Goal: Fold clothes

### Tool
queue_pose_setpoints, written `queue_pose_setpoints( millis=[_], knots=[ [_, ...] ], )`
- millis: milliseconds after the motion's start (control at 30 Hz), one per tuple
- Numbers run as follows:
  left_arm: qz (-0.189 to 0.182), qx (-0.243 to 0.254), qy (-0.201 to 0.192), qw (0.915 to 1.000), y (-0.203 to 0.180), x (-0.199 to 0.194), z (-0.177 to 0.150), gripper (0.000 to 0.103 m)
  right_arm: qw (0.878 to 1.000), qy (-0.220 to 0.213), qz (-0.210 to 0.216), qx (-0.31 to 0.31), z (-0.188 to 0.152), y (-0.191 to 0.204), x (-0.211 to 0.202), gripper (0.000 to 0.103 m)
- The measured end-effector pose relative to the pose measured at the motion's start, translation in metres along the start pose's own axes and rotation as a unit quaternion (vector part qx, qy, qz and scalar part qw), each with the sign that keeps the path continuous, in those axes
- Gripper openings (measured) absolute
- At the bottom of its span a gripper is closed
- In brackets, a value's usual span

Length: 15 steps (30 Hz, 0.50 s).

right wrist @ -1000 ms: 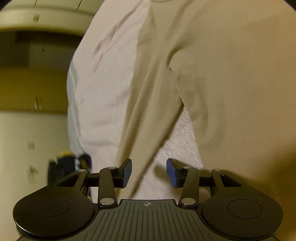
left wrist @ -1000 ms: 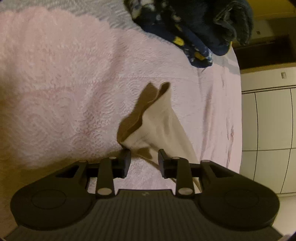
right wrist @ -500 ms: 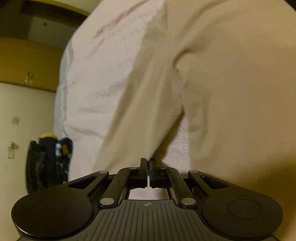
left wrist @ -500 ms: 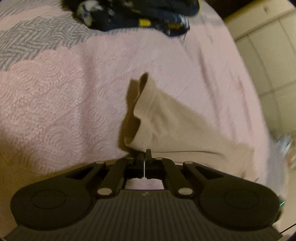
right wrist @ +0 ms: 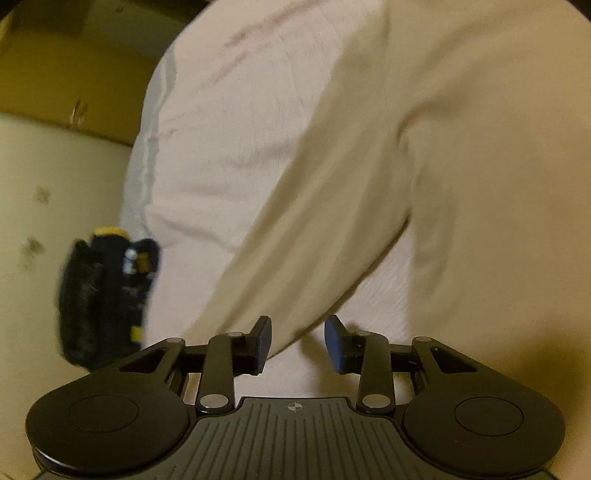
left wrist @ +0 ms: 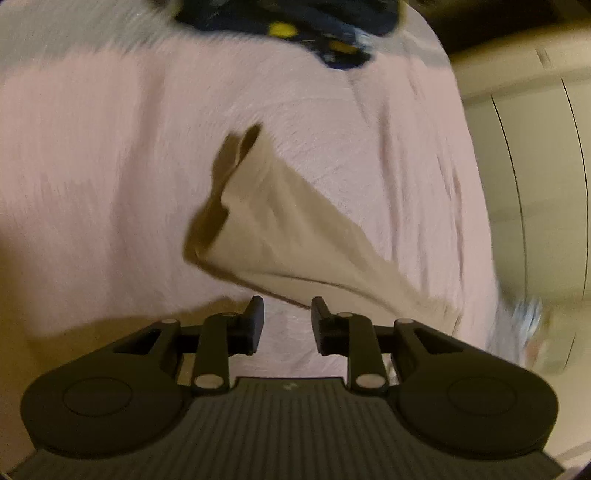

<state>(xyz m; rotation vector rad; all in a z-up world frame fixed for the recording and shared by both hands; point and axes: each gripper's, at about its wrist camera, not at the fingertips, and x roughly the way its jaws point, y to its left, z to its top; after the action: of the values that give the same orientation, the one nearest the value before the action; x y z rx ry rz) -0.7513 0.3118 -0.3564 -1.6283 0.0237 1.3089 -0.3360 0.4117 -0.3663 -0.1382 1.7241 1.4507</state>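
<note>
A pink textured bedspread [left wrist: 110, 166] covers the bed, with pale cupboard doors [left wrist: 535, 184] off to one side and a heap of dark blue clothes [left wrist: 314, 22] at the far edge. The beige garment [left wrist: 288, 229] lies on the bedspread just ahead of both tools.

In the left wrist view its sleeve runs slantwise, the open cuff toward the far left and the long axis trailing down to the right, with its near edge just beyond the tips of the left gripper [left wrist: 287, 317]. That gripper's jaws are opening, and only bedspread shows between them.

In the right wrist view the right gripper [right wrist: 298, 339] is opening too. A fold of the beige garment [right wrist: 369, 184] slopes down to the inner side of its left finger; whether it touches is unclear, and the gap itself shows bedspread.

Judging by this, the right gripper sits nearer to cloth, and either one needs only a short push forward to catch an edge.

Both views are motion-blurred. The garment's body is cut off, and the dark blue clothes [right wrist: 107, 295] are smeared, so hems and seams are hard to make out.
</note>
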Motion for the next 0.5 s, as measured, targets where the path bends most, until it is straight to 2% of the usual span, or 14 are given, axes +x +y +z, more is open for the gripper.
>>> queue_pose_setpoints(
  millis=[100, 200, 233, 267, 300, 333, 400, 500],
  knots=[
    [-0.01, -0.062, -0.028, 0.9976, 0.005, 0.015, -0.014, 0.022, 0.999, 0.002, 0.019, 0.048, -0.01, -0.005, 0.015, 0.036],
    [-0.016, -0.091, -0.052, 0.9944, 0.005, 0.026, -0.021, 0.02, 0.997, 0.0, 0.035, 0.07, -0.012, -0.002, 0.03, 0.036],
    [-0.016, -0.088, -0.053, 0.9946, 0.004, 0.028, -0.022, 0.018, 0.997, 0.0, 0.035, 0.07, -0.012, -0.001, 0.033, 0.035],
    [-0.016, -0.081, -0.053, 0.9952, 0.002, 0.029, -0.022, 0.005, 0.997, 0.0, 0.034, 0.066, -0.013, 0.001, 0.035, 0.033],
    [-0.017, -0.074, -0.052, 0.9957, 0.0, 0.03, -0.022, 0.0, 0.998, 0.002, 0.029, 0.056, -0.013, 0.002, 0.034, 0.016],
    [-0.02, -0.061, -0.048, 0.9968, -0.002, 0.028, -0.02, 0.0, 0.999, 0.004, 0.024, 0.046, -0.013, 0.003, 0.033, 0.005],
    [-0.026, -0.035, -0.042, 0.9982, -0.007, 0.024, -0.017, 0.0, 1.0, 0.004, 0.012, 0.022, -0.013, 0.006, 0.028, 0.0],
    [-0.031, 0.017, -0.026, 0.999, -0.014, 0.018, -0.015, 0.0, 1.0, 0.003, 0.006, -0.002, -0.015, 0.012, 0.021, 0.0]
  ],
)
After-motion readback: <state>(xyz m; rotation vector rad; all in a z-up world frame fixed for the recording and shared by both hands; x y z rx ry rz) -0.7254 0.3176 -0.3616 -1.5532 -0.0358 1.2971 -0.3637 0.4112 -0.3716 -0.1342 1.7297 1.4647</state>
